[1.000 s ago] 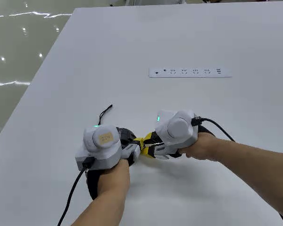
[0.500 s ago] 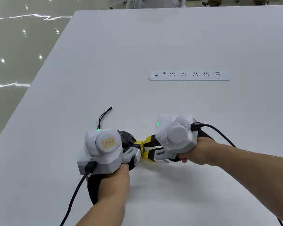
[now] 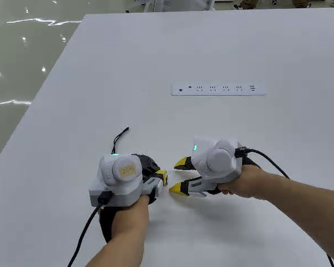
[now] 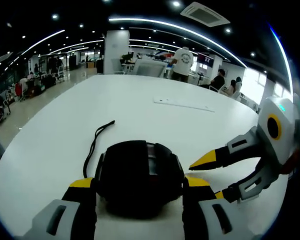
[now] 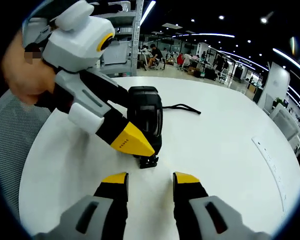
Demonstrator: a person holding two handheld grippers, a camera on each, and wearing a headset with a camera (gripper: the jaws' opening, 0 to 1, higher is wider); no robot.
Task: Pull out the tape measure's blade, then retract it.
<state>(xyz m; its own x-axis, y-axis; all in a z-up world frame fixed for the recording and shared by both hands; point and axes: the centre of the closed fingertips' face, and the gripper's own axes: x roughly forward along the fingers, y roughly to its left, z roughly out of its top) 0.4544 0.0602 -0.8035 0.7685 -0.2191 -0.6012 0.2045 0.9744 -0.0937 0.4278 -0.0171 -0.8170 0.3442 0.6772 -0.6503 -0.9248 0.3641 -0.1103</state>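
The white-and-grey plastic left gripper point(image 3: 157, 178) has a round domed cap with a pale tan rectangular sticker point(image 3: 126, 169). A small green lamp point(image 3: 116, 148) sits at its 12 o'clock edge, and a thin black cable point(image 3: 88, 233) leaves at 7 o'clock. The matching white-and-grey right gripper point(image 3: 178, 177) has a plain dome, a second green lamp point(image 3: 195, 147) at 10 o'clock and a looping black cord point(image 3: 267, 160) at 3 o'clock. Both pairs of jaws are slotted grey, then black, with yellow tips.

Our left tongs point(image 4: 139, 184) clamp the black tape measure point(image 4: 140, 164) on the white table point(image 4: 160, 122), its strap point(image 4: 96, 139) trailing ahead; our right tongs point(image 4: 205, 180), jaws parted, point at it from the right.
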